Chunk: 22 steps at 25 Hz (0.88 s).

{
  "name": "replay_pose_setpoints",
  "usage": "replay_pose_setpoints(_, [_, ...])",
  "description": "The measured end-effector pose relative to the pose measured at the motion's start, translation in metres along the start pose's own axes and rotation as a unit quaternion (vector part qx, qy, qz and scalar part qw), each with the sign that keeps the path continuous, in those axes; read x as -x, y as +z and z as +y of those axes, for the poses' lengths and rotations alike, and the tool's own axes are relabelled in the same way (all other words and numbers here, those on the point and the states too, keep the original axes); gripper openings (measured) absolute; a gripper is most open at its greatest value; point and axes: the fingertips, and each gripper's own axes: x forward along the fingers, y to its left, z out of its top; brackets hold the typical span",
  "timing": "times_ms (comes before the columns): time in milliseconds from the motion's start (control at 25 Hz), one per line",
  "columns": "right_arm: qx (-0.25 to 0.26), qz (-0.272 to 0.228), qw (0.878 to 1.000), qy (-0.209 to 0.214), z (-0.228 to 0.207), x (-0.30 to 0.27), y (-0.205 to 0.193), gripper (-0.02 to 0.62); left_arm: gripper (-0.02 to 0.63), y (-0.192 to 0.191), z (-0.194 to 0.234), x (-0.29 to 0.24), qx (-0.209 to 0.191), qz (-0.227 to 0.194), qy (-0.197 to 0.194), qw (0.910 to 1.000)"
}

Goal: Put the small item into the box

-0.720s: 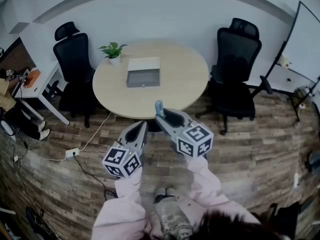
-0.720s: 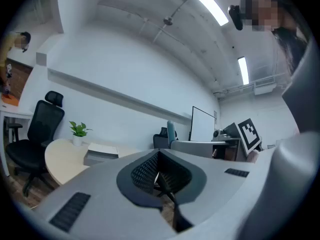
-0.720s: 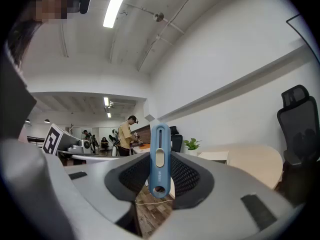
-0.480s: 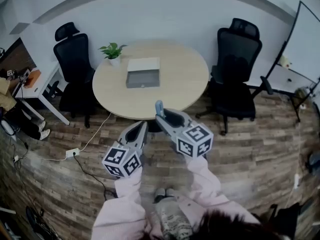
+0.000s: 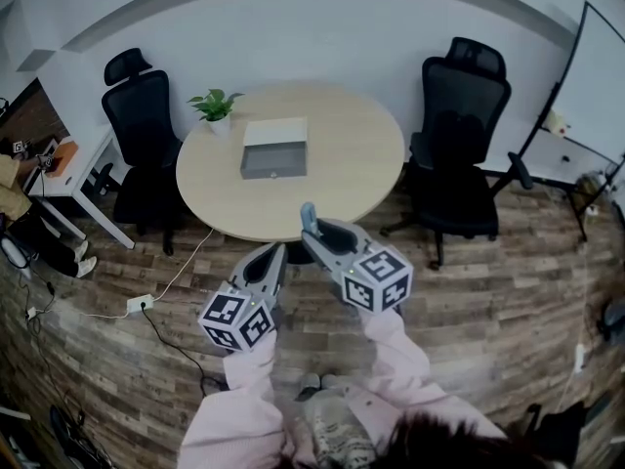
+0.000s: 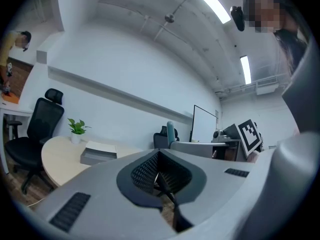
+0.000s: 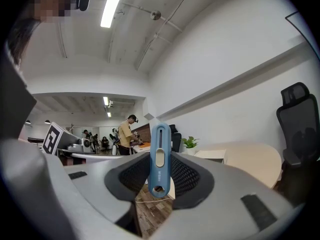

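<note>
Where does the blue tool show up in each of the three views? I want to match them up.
Head view: the blue tool is at centre, sticking up from the right gripper.
Left gripper view: the blue tool is just right of centre, upright.
Right gripper view: the blue tool is at centre, clamped upright between the jaws.
Shared landmark: the potted plant.

Smooth blue plastic item [image 7: 159,159], matt pale wood tabletop [image 5: 352,164], wood plank floor [image 5: 488,291], matt grey box [image 5: 274,160]
</note>
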Motion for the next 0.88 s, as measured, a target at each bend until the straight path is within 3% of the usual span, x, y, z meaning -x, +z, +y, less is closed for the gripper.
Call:
replay_pose_setpoints(520, [-0.005,0.006,1.000,0.001,-0.026,-0.015,-0.002,0.126,0.011,-0.003,0.010,-0.027,0.006,0.004,-0.001,1.0000])
replay_pose_setpoints(880, [-0.019,0.010,1.000,-0.008,-0.051,-0.041,-0.008,0.126,0.011,-0.007,0.040,-0.053,0.012,0.012,-0.006,0.9998])
